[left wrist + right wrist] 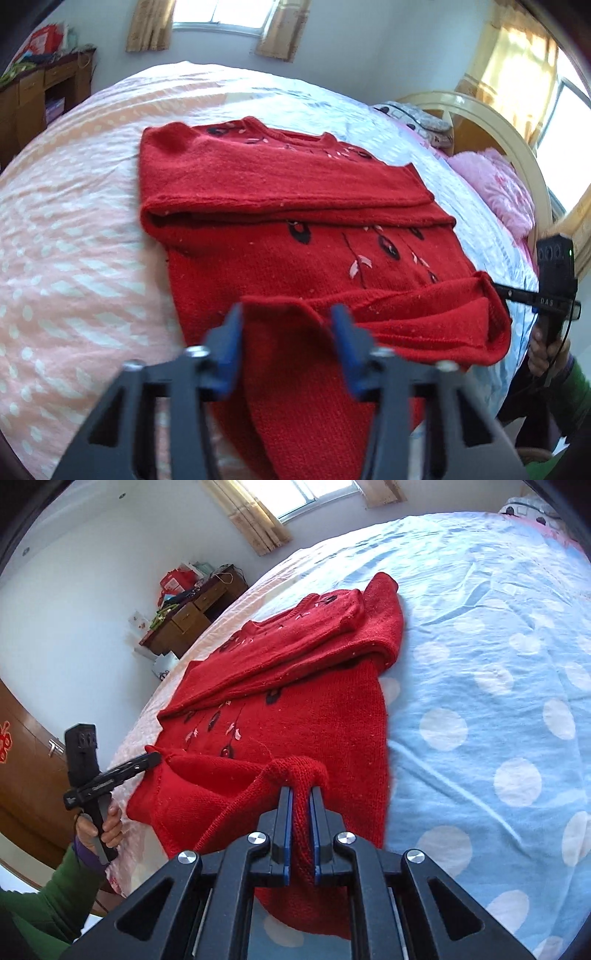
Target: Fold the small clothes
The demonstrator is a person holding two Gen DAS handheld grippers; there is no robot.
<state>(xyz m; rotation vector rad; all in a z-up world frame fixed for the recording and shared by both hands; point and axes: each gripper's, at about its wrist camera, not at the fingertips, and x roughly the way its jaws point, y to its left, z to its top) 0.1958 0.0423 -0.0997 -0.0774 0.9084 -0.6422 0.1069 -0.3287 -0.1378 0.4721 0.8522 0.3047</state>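
Note:
A red knit sweater (295, 206) with dark and pink flower embroidery lies on the bed, sleeves folded across its chest. It also shows in the right wrist view (295, 709). My left gripper (288, 317) has its blue fingers apart, with the lifted hem between them; in the right wrist view (157, 758) its tips touch the hem's left corner. My right gripper (300, 794) is shut on a bunched fold of the hem. In the left wrist view the right gripper (498, 288) meets the hem's right corner.
The bed has a pink spotted cover (74, 240) on one half and a blue spotted sheet (498, 701) on the other. A pink pillow (495, 188) and curved headboard (517, 147) lie to the right. A wooden desk (192, 616) stands by the wall.

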